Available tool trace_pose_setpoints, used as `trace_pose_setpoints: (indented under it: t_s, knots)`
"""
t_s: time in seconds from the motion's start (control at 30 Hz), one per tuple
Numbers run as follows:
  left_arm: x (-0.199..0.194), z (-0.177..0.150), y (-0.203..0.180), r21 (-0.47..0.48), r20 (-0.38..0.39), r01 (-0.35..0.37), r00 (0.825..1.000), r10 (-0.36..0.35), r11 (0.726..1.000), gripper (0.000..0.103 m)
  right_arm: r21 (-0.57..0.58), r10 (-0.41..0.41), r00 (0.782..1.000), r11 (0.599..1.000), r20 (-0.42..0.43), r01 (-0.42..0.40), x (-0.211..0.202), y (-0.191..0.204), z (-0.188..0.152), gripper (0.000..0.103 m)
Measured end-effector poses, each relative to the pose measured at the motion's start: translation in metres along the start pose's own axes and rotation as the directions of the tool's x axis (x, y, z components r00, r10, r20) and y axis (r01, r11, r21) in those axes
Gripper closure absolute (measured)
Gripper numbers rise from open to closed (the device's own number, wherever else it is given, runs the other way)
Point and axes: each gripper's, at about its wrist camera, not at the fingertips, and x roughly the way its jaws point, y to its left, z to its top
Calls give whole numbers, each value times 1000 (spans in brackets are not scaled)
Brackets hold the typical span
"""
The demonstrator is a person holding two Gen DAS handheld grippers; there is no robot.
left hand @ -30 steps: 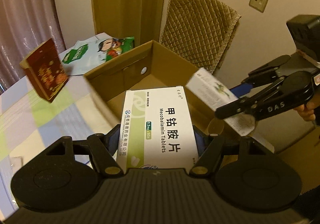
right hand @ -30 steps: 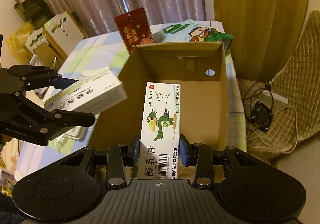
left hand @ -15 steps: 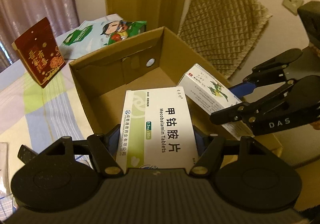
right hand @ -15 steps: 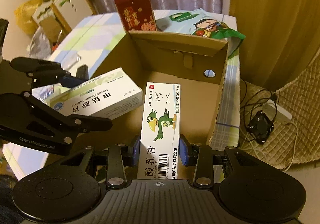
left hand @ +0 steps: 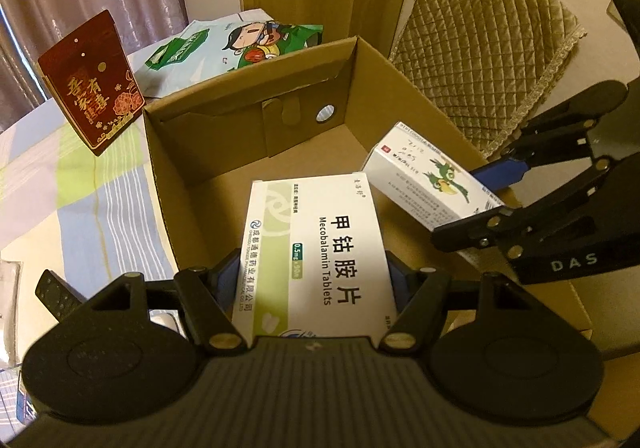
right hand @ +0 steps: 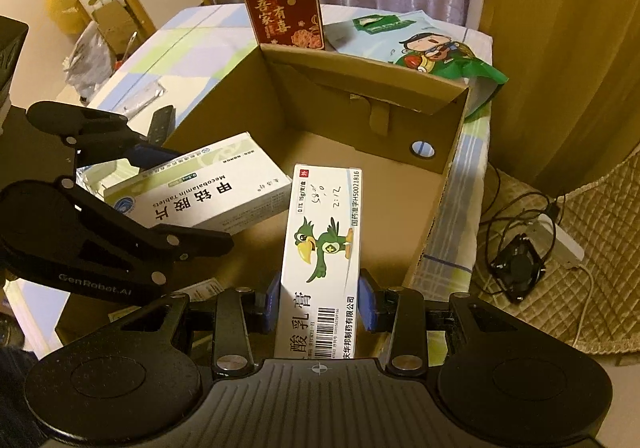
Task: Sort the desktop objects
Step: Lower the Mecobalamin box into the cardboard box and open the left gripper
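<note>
The left gripper (left hand: 316, 280) has its jaws closed on the two long sides of a white and green pill box (left hand: 316, 252). The pill box lies flat between them and sticks out over the open cardboard box (left hand: 248, 119). It is up in the air and does not touch the floor of the cardboard box.

The right gripper (right hand: 318, 300) has its jaws closed on a white cream box (right hand: 324, 244) with a green parrot on it. This one too is held up over the open cardboard box, just beside the pill box. From the left wrist view the cream box (left hand: 428, 183) sits to the right of the pill box, close to its far corner, but I cannot tell if they touch.

The cardboard box stands on a desk (left hand: 80, 199) with a checked cloth. A dark red packet (left hand: 92, 87) stands upright on the desk beside the far left corner of the cardboard box. A bag with a cartoon boy (left hand: 240, 43) lies behind the cardboard box. A small black remote (left hand: 56, 292) lies on the desk near the left gripper.
</note>
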Motion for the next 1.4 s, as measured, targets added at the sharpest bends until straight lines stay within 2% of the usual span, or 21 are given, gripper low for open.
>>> trace_pose_setpoints:
  t_s: [0.73,1.1,1.4]
  knots:
    - [34,1,-3,-14,-65,-58,996,57,998,35,20,8,1000,1000,-9,-8,13,-7,3,65]
    - [42,4,-7,4,-72,-91,993,91,996,35,20,8,1000,1000,-9,-8,14,-8,4,65]
    - [40,4,-6,0,-71,-94,993,94,996,29,9,-3,1000,1000,-26,3,16,-5,6,65]
